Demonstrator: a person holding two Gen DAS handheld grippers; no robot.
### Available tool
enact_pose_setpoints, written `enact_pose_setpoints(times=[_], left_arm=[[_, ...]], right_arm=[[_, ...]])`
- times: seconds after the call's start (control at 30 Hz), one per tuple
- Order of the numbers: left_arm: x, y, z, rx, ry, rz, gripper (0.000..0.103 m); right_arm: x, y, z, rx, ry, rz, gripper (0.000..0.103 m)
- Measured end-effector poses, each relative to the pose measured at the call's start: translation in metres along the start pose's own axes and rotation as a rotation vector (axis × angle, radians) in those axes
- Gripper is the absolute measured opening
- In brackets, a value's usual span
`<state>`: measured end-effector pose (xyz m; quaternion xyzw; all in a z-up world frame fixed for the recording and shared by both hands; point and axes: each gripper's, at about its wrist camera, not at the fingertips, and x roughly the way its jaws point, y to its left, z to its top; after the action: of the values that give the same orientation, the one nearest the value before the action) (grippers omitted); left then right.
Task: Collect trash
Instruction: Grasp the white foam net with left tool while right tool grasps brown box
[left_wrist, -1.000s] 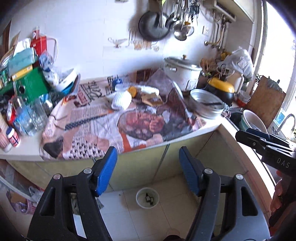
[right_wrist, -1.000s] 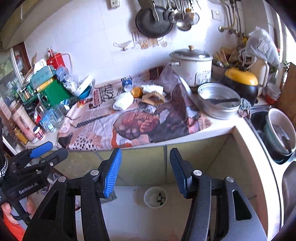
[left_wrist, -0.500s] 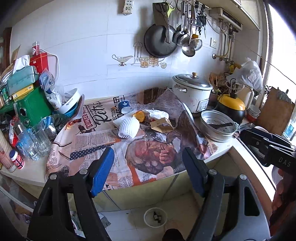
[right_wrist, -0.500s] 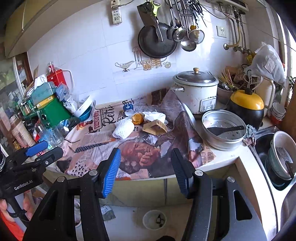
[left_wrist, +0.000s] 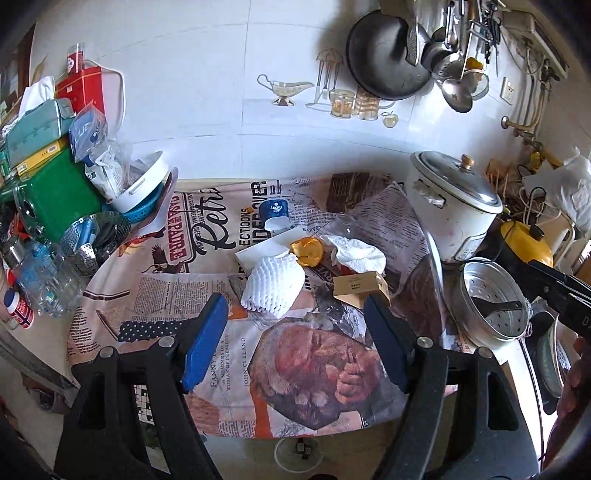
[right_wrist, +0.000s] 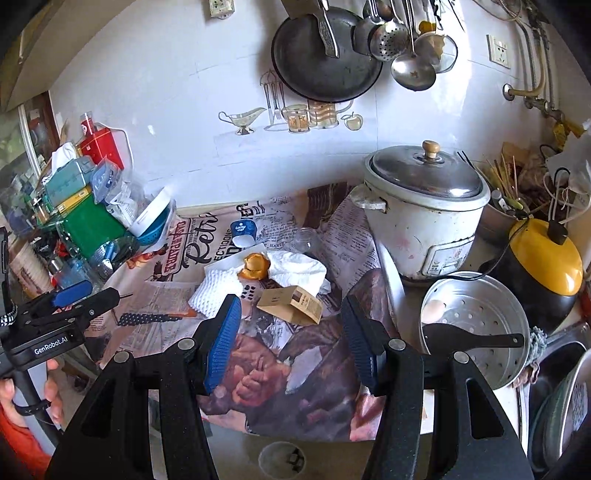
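A pile of trash lies mid-counter on a newspaper-print cloth (left_wrist: 173, 291): a white foam fruit net (left_wrist: 273, 286), an orange peel (left_wrist: 307, 251), a crumpled white tissue (left_wrist: 360, 254), a small brown cardboard box (left_wrist: 360, 286), a tipped blue paper cup (left_wrist: 274, 216) and a clear glass jar (left_wrist: 341, 223). My left gripper (left_wrist: 295, 321) hovers open just short of the foam net, nothing between its blue pads. My right gripper (right_wrist: 290, 319) is open too, in front of the cardboard box (right_wrist: 291, 302), with the foam net (right_wrist: 218, 288) to its left. The left gripper (right_wrist: 79, 295) shows at the left edge.
A white rice cooker (right_wrist: 421, 214), a metal steamer pan (right_wrist: 476, 325) and a yellow-topped black appliance (right_wrist: 543, 266) crowd the right. Boxes, bottles and a colander (left_wrist: 92, 236) pile up at left. Pans hang on the tiled wall. A small white bin (left_wrist: 301, 452) stands on the floor below.
Both grippers have moved forward from over the floor to over the counter edge, close to the trash pile. The left jaws stand slightly wider than one second ago.
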<state>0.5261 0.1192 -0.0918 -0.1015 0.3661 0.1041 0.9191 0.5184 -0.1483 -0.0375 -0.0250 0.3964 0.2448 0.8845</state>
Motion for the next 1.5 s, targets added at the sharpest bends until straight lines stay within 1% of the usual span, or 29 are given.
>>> enact_pose_setpoints(times=[0.07, 0.17, 0.3, 0.43, 0.53, 0.63, 0.73, 0.9, 1.0, 1.07, 1.13, 1.2, 1.23, 1.27, 1.3, 1.33, 1.4, 1.43, 1.5], left_arm=[[0.018, 0.007, 0.005, -0.018, 0.028, 0.008, 0.075], [0.046, 0.019, 0.010, -0.018, 0.063, 0.030, 0.075], [0.091, 0.039, 0.010, -0.016, 0.130, 0.047, 0.075], [0.134, 0.062, 0.007, -0.008, 0.207, 0.026, 0.075], [0.163, 0.075, 0.007, -0.008, 0.251, 0.004, 0.075], [0.189, 0.084, 0.006, -0.019, 0.282, -0.014, 0.073], [0.216, 0.087, 0.002, -0.039, 0.325, -0.042, 0.068], [0.248, 0.090, -0.011, -0.099, 0.381, -0.070, 0.068], [0.262, 0.093, -0.017, -0.151, 0.410, -0.098, 0.068], [0.266, 0.095, -0.019, -0.188, 0.404, -0.119, 0.068], [0.267, 0.094, -0.018, -0.201, 0.386, -0.141, 0.064], [0.268, 0.090, -0.017, -0.198, 0.379, -0.157, 0.051], [0.269, 0.088, -0.017, -0.197, 0.376, -0.170, 0.047], [0.269, 0.086, -0.017, -0.197, 0.371, -0.180, 0.041], [0.268, 0.085, -0.017, -0.197, 0.363, -0.182, 0.038], [0.268, 0.084, -0.017, -0.195, 0.357, -0.180, 0.035], [0.266, 0.082, -0.016, -0.191, 0.351, -0.177, 0.025], [0.264, 0.081, -0.015, -0.187, 0.344, -0.168, 0.023], [0.261, 0.077, -0.012, -0.171, 0.333, -0.161, 0.019]], right_arm=[[0.017, -0.007, 0.003, 0.014, 0.032, 0.012, 0.052], [0.043, -0.015, 0.005, 0.034, 0.079, 0.023, 0.052], [0.078, -0.018, 0.000, 0.062, 0.152, -0.011, 0.053], [0.108, -0.018, -0.008, 0.097, 0.216, -0.068, 0.052], [0.135, -0.017, -0.014, 0.130, 0.272, -0.090, 0.052], [0.164, -0.015, -0.021, 0.141, 0.328, -0.099, 0.052], [0.192, -0.016, -0.028, 0.139, 0.371, -0.114, 0.052], [0.223, -0.026, -0.034, 0.153, 0.398, -0.151, 0.052], [0.233, -0.031, -0.034, 0.167, 0.390, -0.149, 0.043], [0.239, -0.033, -0.034, 0.161, 0.384, -0.154, 0.039], [0.243, -0.034, -0.035, 0.155, 0.385, -0.162, 0.030], [0.246, -0.036, -0.035, 0.159, 0.386, -0.162, 0.022], [0.247, -0.036, -0.036, 0.162, 0.383, -0.161, 0.017], [0.246, -0.037, -0.036, 0.164, 0.377, -0.160, 0.014], [0.244, -0.038, -0.036, 0.166, 0.370, -0.157, 0.011], [0.243, -0.038, -0.037, 0.167, 0.363, -0.154, 0.010], [0.237, -0.039, -0.036, 0.162, 0.349, -0.149, 0.008], [0.234, -0.039, -0.036, 0.156, 0.345, -0.149, 0.006], [0.228, -0.040, -0.036, 0.150, 0.340, -0.143, 0.005]])
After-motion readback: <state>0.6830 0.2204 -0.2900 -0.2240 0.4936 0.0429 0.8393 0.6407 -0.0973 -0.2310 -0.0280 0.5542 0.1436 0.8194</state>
